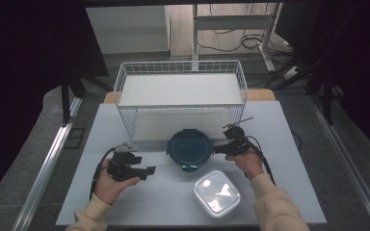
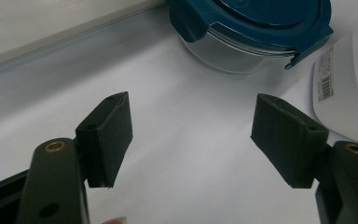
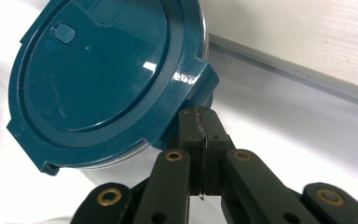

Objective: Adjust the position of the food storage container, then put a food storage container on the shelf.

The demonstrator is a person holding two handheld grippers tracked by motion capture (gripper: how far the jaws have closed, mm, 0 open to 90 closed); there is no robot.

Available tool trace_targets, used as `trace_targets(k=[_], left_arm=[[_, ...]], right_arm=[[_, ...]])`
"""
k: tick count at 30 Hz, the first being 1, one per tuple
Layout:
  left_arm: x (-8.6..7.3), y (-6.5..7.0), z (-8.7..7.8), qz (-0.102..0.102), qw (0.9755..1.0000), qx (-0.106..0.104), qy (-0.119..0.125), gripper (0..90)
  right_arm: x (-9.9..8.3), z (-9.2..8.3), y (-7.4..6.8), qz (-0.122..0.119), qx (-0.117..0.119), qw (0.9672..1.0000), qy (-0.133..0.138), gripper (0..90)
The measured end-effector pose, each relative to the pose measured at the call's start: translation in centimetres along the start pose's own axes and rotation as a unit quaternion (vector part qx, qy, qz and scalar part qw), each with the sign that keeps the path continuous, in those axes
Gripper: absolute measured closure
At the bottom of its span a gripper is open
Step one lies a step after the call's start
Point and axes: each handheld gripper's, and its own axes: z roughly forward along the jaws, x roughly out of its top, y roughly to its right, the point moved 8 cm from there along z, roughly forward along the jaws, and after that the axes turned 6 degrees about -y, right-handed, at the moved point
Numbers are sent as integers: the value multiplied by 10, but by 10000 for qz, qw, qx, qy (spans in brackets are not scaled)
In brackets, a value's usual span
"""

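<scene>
A round clear container with a dark teal lid (image 1: 189,148) stands mid-table, in front of the basket. My right gripper (image 1: 216,149) is at its right edge, held by a hand, pointing left. In the right gripper view the jaws (image 3: 200,119) are shut with nothing between them, their tips just below a latch tab (image 3: 196,79) of the teal lid (image 3: 98,74); I cannot tell whether they touch. My left gripper (image 1: 150,171) rests in a hand at the left front, jaws wide open and empty (image 2: 191,135), pointing toward the round container (image 2: 256,32).
A white wire basket (image 1: 180,72) with a white liner stands at the back, close behind the round container. A square clear container with a white lid (image 1: 217,192) sits at the front right, also seen beside my left gripper's right finger (image 2: 349,88). The table is white.
</scene>
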Motion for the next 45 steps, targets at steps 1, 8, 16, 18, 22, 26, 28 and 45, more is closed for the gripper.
trace_targets(k=[1, 8, 16, 18, 22, 26, 28, 45], left_arm=[[0, 0, 0, -7, 10000, 3, 4, 284], [0, -3, -3, -37, 10000, 1, 56, 283], [0, -4, -4, -70, 10000, -5, 66, 278], [0, -4, -3, -60, 10000, -4, 55, 276], [0, -3, -2, -60, 10000, -26, 45, 271], [0, -2, -2, -48, 9999, -35, 87, 271], [1, -2, -3, -110, 9998, -52, 137, 268], [32, 1, 9, -844, 9923, -814, 401, 202]], right_arm=[[0, 0, 0, 9, 26, 10000, 11, 897], [1, -11, 1, -69, -42, 9998, 204, 896], [-9, -28, 2, -142, -164, 9990, 382, 720], [-13, -30, 3, -113, -203, 9988, 422, 525], [-17, -35, 9, 46, -325, 9976, 612, 329], [-18, -39, 13, 216, -260, 9965, 770, 264], [-19, -40, 13, 244, -154, 9963, 803, 244], [-15, -37, -5, 225, 241, 9960, 836, 163]])
